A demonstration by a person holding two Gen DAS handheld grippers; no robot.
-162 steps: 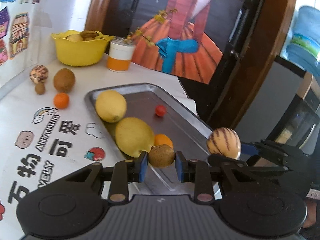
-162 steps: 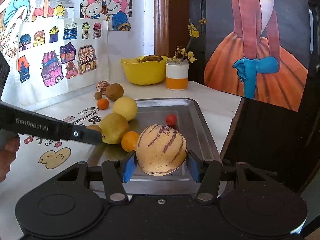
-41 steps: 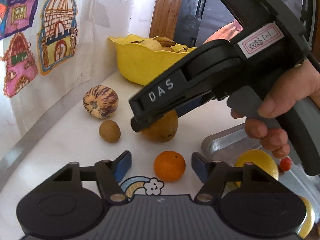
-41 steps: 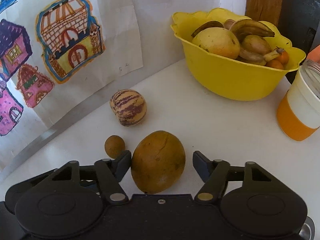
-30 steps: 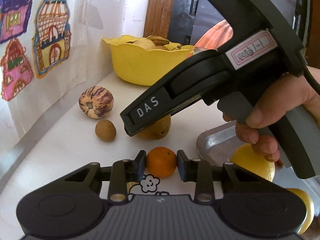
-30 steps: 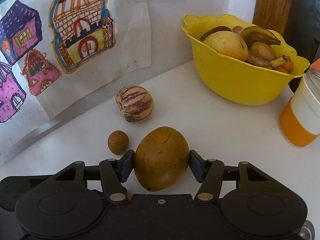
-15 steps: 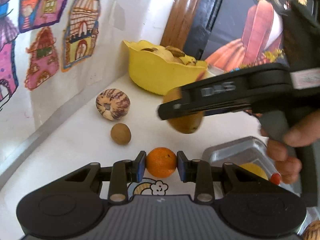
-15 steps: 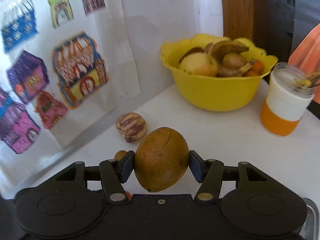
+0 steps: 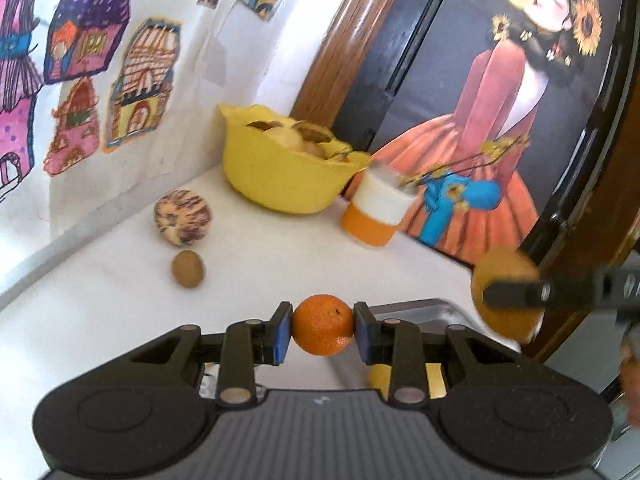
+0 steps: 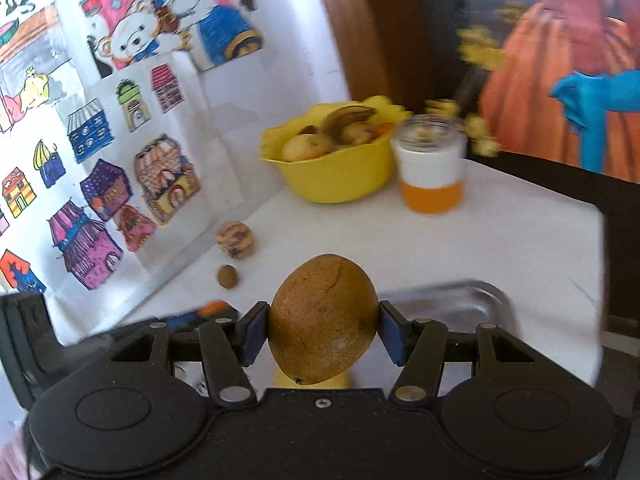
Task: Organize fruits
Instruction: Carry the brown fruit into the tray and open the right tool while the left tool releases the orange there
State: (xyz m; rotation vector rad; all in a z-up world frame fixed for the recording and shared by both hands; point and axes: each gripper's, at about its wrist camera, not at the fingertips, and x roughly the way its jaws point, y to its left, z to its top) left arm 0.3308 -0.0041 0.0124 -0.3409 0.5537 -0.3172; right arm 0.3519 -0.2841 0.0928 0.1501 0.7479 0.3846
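Your left gripper [image 9: 323, 332] is clamped on a small orange [image 9: 322, 330], held above the white table [image 9: 100, 312] by the metal tray's [image 9: 416, 308] edge. Your right gripper [image 10: 322, 332] grasps a brown mango [image 10: 322, 318] over the tray. The yellow bowl [image 10: 336, 176] behind holds bananas and other fruit; a lemon [image 9: 378, 376] lies in the tray.

The tray [image 10: 486, 294] is mostly hidden behind the mango [image 10: 322, 319] (motion-blurred in the left view); the yellow fruit [image 9: 378, 376] below peeks out only partly.
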